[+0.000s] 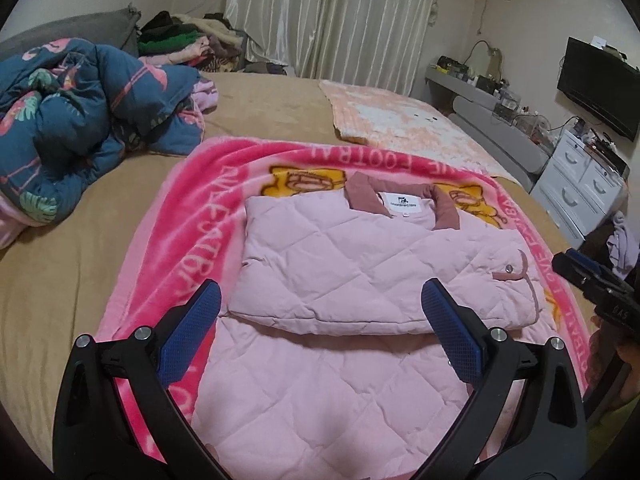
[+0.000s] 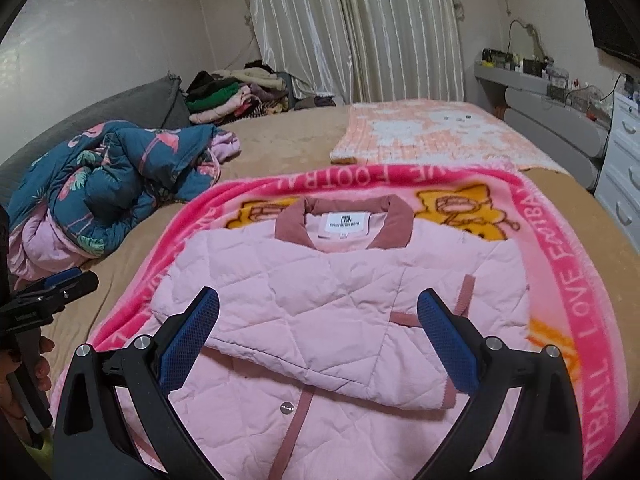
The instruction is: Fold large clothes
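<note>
A pale pink quilted jacket [image 1: 360,272] [image 2: 320,288] with a dusty-rose collar lies on a bright pink blanket [image 1: 192,208] [image 2: 568,264] on the bed. Its sleeves are folded across the chest, and the lower part lies flat toward me. My left gripper [image 1: 320,300] hovers open over the jacket's near left part, nothing between its blue pads. My right gripper [image 2: 318,308] hangs open above the folded sleeve edge, also holding nothing. Each gripper shows at the edge of the other's view: the right gripper [image 1: 592,276] and the left gripper [image 2: 52,292].
A crumpled dark blue flamingo-print duvet [image 1: 80,120] [image 2: 112,184] sits at the left of the tan bed [image 1: 60,280]. A peach patterned blanket [image 1: 400,116] lies at the far right. A clothes pile [image 2: 240,96] lies at the back. White drawers [image 1: 580,188] stand beside the bed at right.
</note>
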The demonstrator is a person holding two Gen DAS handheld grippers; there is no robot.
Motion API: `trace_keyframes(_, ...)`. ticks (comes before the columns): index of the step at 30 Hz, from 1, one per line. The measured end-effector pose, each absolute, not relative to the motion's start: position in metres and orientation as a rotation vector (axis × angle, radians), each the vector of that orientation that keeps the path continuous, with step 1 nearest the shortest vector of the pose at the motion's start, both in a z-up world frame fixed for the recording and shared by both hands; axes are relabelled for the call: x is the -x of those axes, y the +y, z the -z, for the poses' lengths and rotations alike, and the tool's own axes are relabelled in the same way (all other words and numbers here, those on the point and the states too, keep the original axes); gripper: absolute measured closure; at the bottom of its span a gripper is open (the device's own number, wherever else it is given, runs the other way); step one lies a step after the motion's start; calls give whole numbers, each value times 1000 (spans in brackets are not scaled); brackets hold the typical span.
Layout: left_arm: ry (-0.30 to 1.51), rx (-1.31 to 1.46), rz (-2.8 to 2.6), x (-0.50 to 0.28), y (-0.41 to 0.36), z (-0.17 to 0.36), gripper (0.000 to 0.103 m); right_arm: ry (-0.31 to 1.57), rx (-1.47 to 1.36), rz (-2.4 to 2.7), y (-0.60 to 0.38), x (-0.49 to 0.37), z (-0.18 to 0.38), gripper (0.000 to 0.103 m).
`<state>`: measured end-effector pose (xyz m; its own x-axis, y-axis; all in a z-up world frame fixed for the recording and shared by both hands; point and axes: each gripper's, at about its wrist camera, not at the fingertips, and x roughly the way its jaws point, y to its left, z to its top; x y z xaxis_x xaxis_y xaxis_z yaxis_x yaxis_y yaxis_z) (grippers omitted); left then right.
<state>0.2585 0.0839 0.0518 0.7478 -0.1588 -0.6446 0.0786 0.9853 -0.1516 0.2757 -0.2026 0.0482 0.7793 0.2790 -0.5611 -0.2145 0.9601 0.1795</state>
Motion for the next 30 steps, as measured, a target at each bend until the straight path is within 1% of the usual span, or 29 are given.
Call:
trace_keyframes(17, 604, 121, 140, -214, 87, -89, 9, 511, -92, -275, -221, -217, -97, 4)
trace_keyframes(30, 575, 110, 156, -180, 74, -92, 9, 454, -74, -258, -245, -171, -111, 4)
